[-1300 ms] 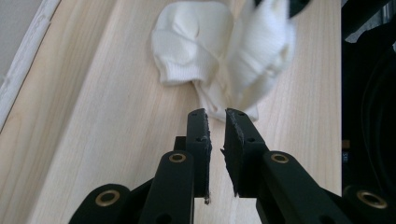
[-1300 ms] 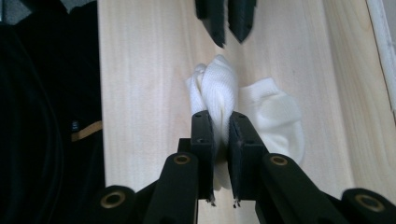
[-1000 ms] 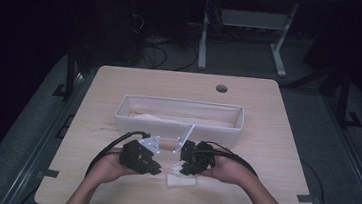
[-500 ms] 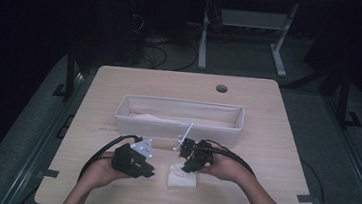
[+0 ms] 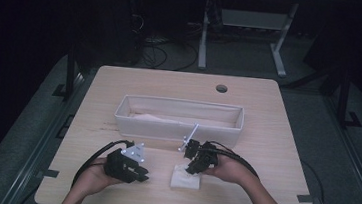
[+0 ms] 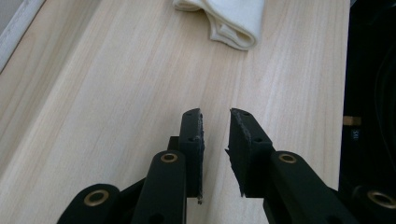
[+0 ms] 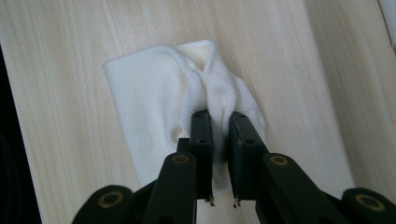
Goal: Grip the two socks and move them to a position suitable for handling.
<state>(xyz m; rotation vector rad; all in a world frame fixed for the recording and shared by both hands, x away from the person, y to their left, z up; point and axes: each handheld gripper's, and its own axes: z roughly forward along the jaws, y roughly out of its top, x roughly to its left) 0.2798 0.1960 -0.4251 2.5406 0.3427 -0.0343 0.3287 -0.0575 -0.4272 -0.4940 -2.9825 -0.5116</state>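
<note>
A folded white cloth (image 5: 185, 179) lies on the wooden table near its front edge. My right gripper (image 5: 190, 169) leans down onto it from the right. In the right gripper view the right gripper (image 7: 218, 116) is shut on a raised fold of the cloth (image 7: 154, 93). My left gripper (image 5: 143, 174) rests low over the table a short way left of the cloth, apart from it. In the left gripper view the left gripper (image 6: 215, 116) has just been opening; its jaws stand slightly apart with bare wood between them and the cloth (image 6: 229, 21) ahead.
A long white bin (image 5: 176, 129) with pale cloth inside stands across the middle of the table, just behind both grippers. A round hole (image 5: 221, 88) sits near the table's far edge. Black cables trail from both grippers toward the front edge.
My left gripper has drawn away to the left from the cloth and its jaws now hold nothing. The right gripper stays on the cloth, which has settled flat on the table.
</note>
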